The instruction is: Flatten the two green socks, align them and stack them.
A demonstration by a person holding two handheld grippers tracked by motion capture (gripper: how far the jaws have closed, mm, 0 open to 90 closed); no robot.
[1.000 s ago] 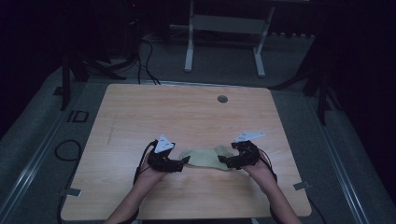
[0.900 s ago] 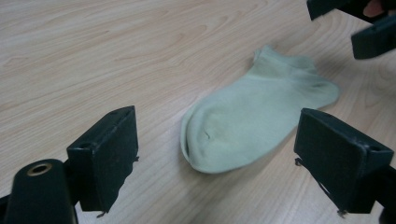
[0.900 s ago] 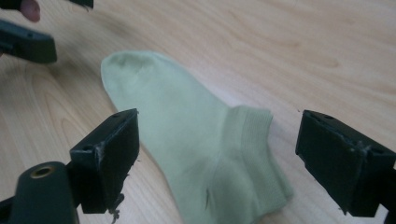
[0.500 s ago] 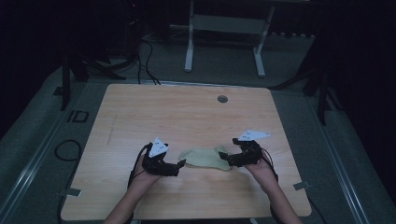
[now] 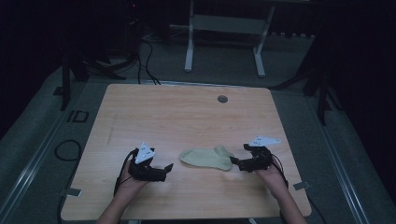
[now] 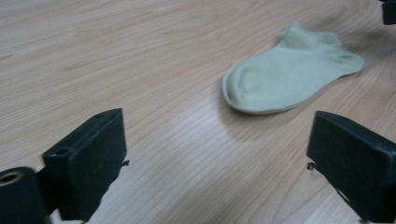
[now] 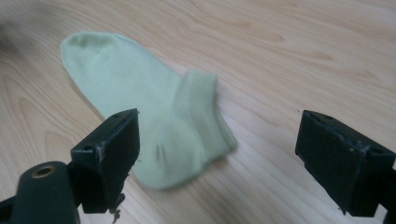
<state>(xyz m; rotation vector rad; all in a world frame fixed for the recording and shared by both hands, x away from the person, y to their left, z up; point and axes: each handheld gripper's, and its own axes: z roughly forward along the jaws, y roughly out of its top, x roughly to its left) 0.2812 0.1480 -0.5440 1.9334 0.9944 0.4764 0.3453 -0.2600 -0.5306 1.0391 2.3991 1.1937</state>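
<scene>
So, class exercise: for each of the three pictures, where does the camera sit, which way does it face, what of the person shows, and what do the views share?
High view: above the person's side, facing forward and down on the table; forearms, left gripper, right gripper.
Left gripper view: rides the left gripper, facing the sock's toe end; its open fingers frame it.
Right gripper view: rides the right gripper, facing the sock's cuff end.
Shared: the pale green sock on wood.
</scene>
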